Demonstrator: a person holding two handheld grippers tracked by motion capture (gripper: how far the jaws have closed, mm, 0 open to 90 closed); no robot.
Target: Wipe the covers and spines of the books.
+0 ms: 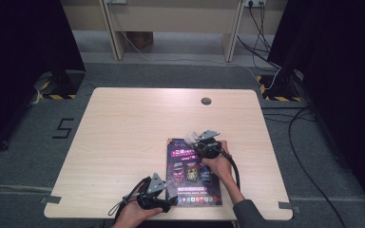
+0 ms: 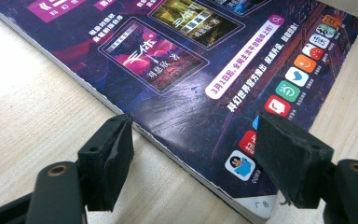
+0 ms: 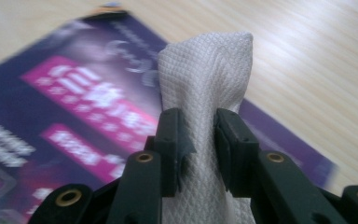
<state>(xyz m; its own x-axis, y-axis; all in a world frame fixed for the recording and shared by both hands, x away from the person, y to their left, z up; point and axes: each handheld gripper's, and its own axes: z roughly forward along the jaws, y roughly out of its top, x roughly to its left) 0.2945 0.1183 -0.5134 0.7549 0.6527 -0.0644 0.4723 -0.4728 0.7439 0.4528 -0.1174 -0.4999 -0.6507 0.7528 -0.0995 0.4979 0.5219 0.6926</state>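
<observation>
Your right gripper [image 3: 199, 140] is clamped on a folded white cloth [image 3: 205, 70], held over the far end of the magazine [image 1: 192, 171]. Your left gripper [image 2: 196, 154] stands wide apart, straddling its near corner. You look mid-wipe; next, press that corner steady and draw the cloth toward yourself.

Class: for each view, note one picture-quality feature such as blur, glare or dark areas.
High view: black at both sides, wooden table evenly lit. Left gripper view: sharp print, soft glare on the magazine cover. Right gripper view: white cloth sharp between the jaws, magazine text behind blurred.
</observation>
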